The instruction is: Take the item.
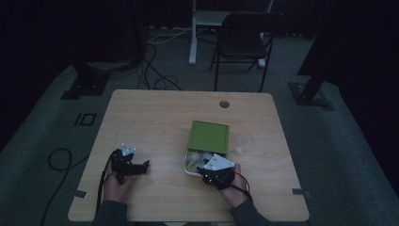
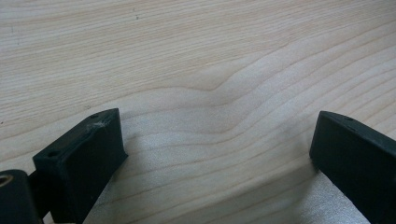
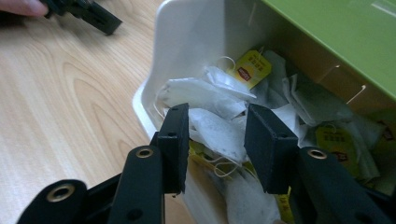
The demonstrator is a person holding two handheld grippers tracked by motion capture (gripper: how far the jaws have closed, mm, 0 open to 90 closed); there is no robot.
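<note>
Tongs on the right [image 3: 215,140] stand part open over the white box [image 3: 187,42], a tea bag [image 3: 219,133] loose between them, poised to pick. Left of the box, the left tongs [image 2: 215,154] rest open on the table [image 2: 187,56], idle. Beyond, its green lid [image 3: 336,32] sits slid back for access.

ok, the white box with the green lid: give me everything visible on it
The box is a white, plastic-looking tub with rounded corners, sitting flat on the table right of centre. Its green lid covers the far part, leaving the near end open. Inside lie loose tea bags with strings and yellow tags. The right gripper hangs at the open end, jaws part open astride one bag; whether the pads touch it I can't tell.
</note>
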